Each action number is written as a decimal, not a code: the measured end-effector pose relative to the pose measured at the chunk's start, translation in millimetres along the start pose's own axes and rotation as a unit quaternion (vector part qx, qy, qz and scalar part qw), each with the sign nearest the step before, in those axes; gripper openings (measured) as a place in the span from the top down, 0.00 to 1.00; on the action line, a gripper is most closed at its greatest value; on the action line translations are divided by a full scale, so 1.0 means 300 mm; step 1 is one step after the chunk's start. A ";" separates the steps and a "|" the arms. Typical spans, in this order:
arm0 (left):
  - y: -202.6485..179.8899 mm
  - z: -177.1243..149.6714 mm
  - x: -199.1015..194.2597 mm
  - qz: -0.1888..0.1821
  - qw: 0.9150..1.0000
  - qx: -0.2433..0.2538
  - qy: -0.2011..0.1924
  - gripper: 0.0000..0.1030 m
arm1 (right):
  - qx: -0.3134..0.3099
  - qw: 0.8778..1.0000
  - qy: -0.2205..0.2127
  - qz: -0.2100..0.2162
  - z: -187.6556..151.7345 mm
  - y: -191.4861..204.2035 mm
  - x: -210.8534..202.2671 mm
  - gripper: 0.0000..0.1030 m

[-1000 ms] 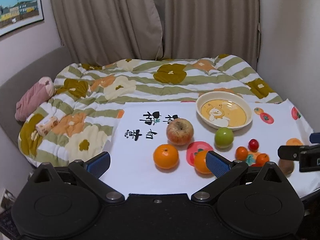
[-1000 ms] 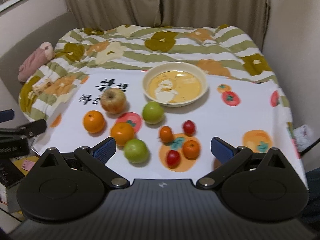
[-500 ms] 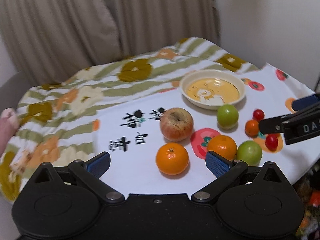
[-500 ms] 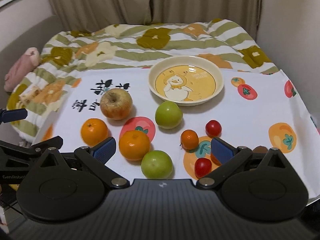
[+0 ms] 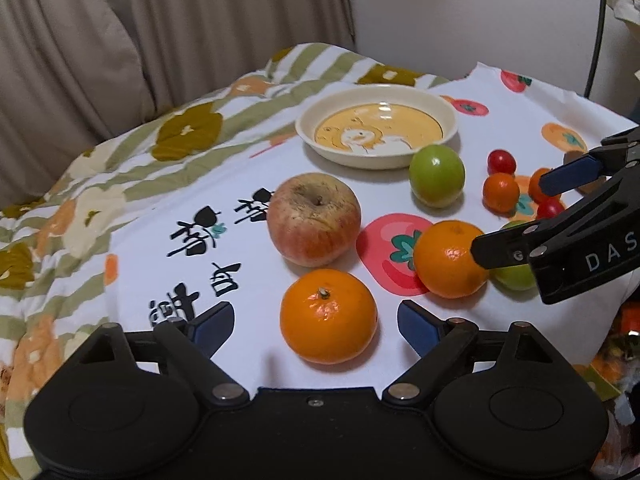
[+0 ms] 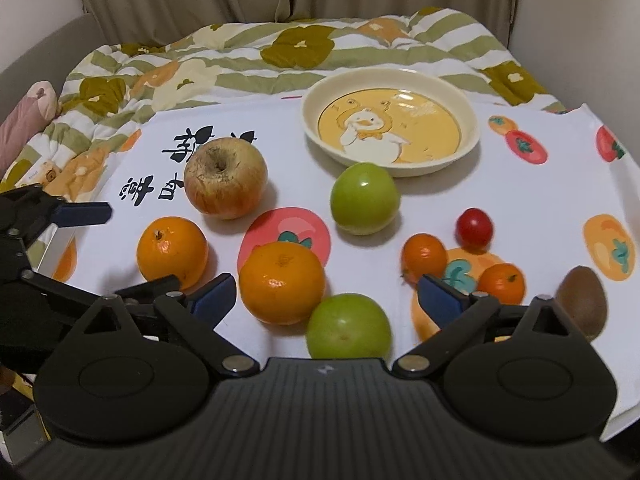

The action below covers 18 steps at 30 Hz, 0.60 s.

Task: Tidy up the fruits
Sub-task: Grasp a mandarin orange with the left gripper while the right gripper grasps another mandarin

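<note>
The white printed cloth [image 6: 400, 200] carries everything, and I place all of it against the duck plate [image 6: 468, 136], which sits bare at the far side. The red-yellow apple [image 6: 225, 178] lies left of the plate and a little nearer me, its stem hollow turned up and slightly toward me. One green fruit [image 6: 365, 198] sits just in front of the plate's near rim; a second green fruit [image 6: 348, 327] is well nearer, touching or almost touching the larger mandarin [image 6: 281, 282].

My left gripper [image 5: 314, 324] is spread wide, holding nothing, with the other mandarin [image 5: 329, 315] between its fingers, far nearer me than the plate. My right gripper [image 6: 324, 298] is likewise spread and empty, bracketing the larger mandarin and the near green fruit.

I judge the step in hand to be the first pick. To do it well I should centre one fruit only in each gripper, go low enough to meet its widest girth, and close gently so it does not roll. The right side risks nudging two fruits at once.

The left mandarin is near-round, slightly squat, with no real long axis; its stem [image 5: 321, 293] points up. Right of the plate's front lie two small orange fruits [image 6: 424, 257], a cherry tomato [image 6: 474, 227] and a brown kiwi [image 6: 582, 306].
</note>
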<state>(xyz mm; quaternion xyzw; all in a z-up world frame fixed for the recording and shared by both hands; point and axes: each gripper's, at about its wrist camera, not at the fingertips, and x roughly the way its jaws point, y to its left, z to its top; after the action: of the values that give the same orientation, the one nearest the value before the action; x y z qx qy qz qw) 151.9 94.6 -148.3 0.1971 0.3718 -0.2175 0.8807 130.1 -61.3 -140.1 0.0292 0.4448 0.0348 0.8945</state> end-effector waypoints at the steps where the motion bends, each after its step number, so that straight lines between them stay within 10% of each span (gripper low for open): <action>1: 0.002 0.001 0.009 -0.003 1.000 0.001 0.002 0.13 | 0.000 1.000 0.002 0.002 0.001 0.003 0.009 0.00; 18: 0.033 0.007 0.105 -0.056 0.998 -0.002 0.029 0.35 | -0.020 0.999 0.030 0.013 0.022 0.059 0.110 0.01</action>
<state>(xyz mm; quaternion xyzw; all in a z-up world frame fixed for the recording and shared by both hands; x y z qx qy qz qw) 178.2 94.4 -168.6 0.1802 0.4083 -0.2594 0.8564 154.5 -40.8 -160.8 0.0160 0.4703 0.0562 0.8805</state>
